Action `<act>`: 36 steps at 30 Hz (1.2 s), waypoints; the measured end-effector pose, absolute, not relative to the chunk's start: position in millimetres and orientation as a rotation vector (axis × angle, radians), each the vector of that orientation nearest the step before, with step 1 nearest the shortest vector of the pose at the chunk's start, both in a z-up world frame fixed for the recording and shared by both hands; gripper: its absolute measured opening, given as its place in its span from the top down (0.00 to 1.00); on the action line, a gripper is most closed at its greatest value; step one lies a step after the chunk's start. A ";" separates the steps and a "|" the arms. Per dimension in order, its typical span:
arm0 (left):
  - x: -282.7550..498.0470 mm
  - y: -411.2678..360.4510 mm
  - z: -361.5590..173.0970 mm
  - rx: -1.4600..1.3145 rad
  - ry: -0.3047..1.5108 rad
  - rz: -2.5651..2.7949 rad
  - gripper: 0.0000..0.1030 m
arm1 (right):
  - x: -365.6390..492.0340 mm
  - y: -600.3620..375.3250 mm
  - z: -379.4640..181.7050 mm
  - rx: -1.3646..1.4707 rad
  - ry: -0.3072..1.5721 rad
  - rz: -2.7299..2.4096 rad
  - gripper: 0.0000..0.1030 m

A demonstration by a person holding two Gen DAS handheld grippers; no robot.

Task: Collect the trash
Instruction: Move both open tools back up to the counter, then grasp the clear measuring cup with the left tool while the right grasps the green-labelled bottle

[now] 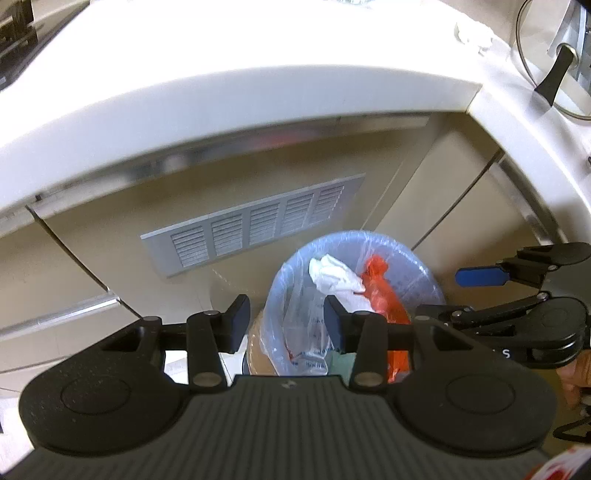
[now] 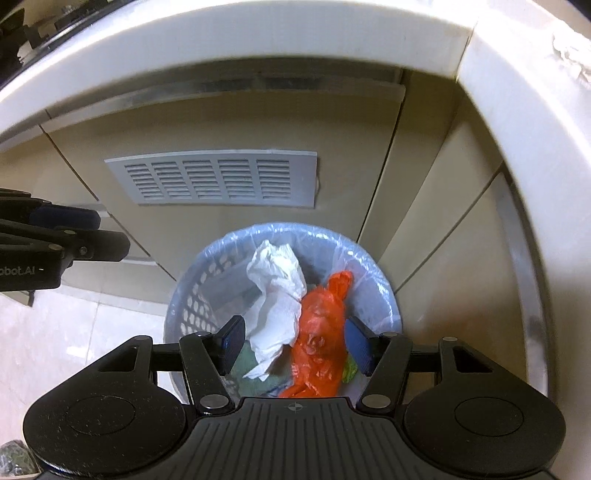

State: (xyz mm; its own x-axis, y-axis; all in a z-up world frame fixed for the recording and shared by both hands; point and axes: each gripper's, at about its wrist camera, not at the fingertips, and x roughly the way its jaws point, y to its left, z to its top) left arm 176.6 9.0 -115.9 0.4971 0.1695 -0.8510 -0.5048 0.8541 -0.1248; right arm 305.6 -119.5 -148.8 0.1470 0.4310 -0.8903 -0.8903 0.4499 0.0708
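Right wrist view: a crumpled white tissue (image 2: pixel 275 299) and an orange plastic bag (image 2: pixel 319 332) are seen lying in a blue-lined waste basket (image 2: pixel 192 295) on the floor, directly below the right gripper (image 2: pixel 295 343), whose jaws are spread apart with nothing held. The left gripper (image 1: pixel 286 325) (partly open, also empty) is held beside it, slightly farther off. More crumpled paper (image 1: pixel 474 33) is left on the white worktop (image 1: pixel 258 48), up and to the right.

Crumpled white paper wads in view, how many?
2. One in the bin, beside the orange bag: wad. One on the counter, far right: wad. More may be buried.
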 end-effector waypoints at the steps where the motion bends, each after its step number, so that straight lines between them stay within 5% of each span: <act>1: 176.3 9.2 -112.2 -0.380 0.962 0.421 0.62 | 305.5 -119.9 -144.3 -0.546 1.016 1.028 0.42; 18: 183.9 -11.5 -19.8 -0.302 0.725 0.399 0.56 | 305.2 -147.8 -24.2 -0.368 0.723 1.186 0.42; 36: 233.6 20.5 13.9 -0.268 0.624 0.541 0.44 | 395.1 -159.3 5.6 -0.245 0.653 1.147 0.42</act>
